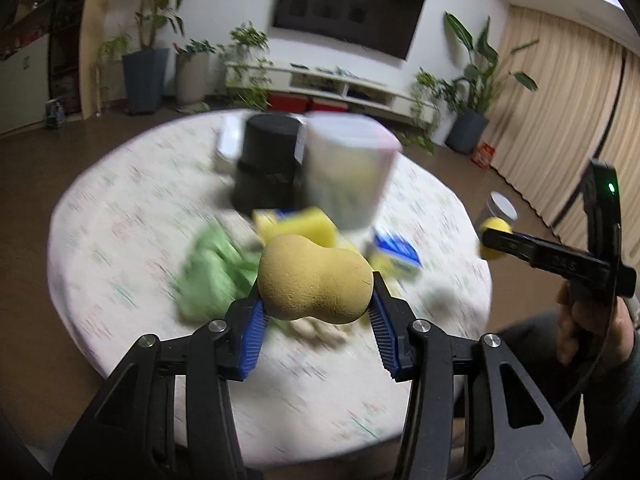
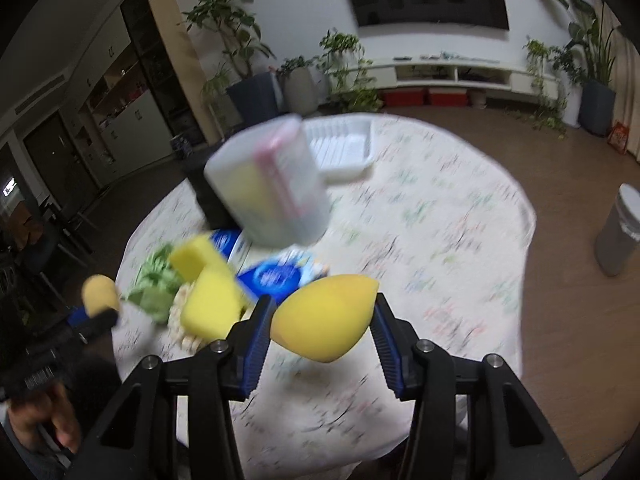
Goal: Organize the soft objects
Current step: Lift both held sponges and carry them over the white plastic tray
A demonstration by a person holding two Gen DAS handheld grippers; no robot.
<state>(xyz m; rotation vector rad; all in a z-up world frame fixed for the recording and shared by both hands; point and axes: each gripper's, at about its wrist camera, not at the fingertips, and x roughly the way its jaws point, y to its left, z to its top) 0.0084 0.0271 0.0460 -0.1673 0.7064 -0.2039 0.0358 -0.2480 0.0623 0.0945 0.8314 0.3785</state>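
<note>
Left wrist: left gripper (image 1: 316,300) clamps tan sponge (image 1: 314,280).

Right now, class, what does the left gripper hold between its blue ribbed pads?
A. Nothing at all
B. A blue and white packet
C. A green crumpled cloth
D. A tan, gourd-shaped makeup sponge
D: in the left wrist view the left gripper has its pads pressed on either side of the tan gourd-shaped makeup sponge, lifted above the round table, while the green crumpled cloth lies on it.
</note>
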